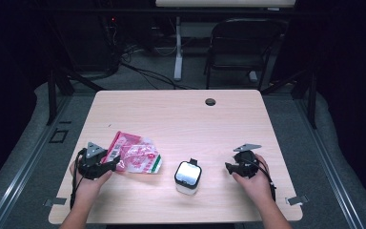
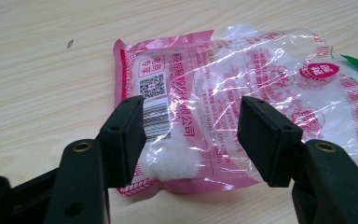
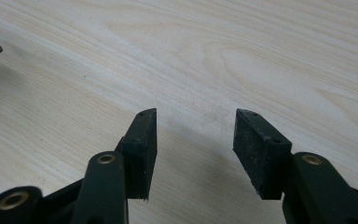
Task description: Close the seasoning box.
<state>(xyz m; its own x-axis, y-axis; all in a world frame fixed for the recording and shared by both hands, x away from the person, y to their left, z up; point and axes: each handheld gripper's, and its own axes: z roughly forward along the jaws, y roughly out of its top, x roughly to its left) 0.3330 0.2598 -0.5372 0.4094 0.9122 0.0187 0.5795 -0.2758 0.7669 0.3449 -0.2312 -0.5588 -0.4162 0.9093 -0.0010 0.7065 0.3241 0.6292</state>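
Left gripper [image 2: 191, 135]: jaws apart, straddling near edge of pink plastic packet [image 2: 223, 93] (white wad inside, directly ahead). Packet's long axis running ahead-right. Right gripper [image 3: 193, 140]: jaws apart over bare table [image 3: 214, 56], farther away.

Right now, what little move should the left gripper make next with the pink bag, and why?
Probably ease the left gripper a little forward and down, then shut it on the pink bag. Its jaws stand open on either side of the bag's near edge, where white cotton bulges, and they do not seem to be pinching it yet. The right gripper is open over bare table.
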